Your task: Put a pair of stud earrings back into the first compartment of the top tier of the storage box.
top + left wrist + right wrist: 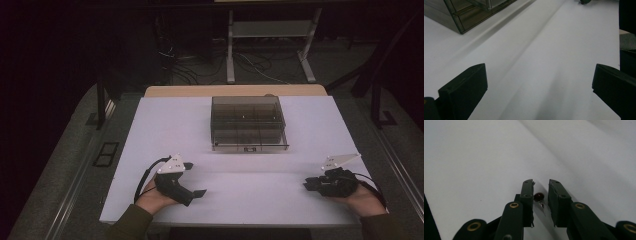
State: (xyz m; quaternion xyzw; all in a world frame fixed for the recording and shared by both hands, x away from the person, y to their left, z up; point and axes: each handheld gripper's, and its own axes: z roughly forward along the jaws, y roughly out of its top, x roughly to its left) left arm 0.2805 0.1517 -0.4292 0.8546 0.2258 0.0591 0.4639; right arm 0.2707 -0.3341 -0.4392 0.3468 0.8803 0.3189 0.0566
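A smoky clear compartment box (248,122) with its lid down sits at the middle back of the white table (165,130); its corner shows in the left gripper view (461,17). My left gripper (196,180) rests at the front left, pointing right, jaws wide apart over bare table (537,68). My right gripper (306,184) rests at the front right, pointing left. Its jaws (541,182) stand a narrow gap apart. A tiny dark red round-headed pin (539,197) lies in that gap, close to one jaw and clear of the other.
The other gripper's tip (585,2) shows at the far end of the left gripper view. A wooden strip (235,91) borders the table's far edge. Table legs and cables (230,65) stand on the dark floor behind.
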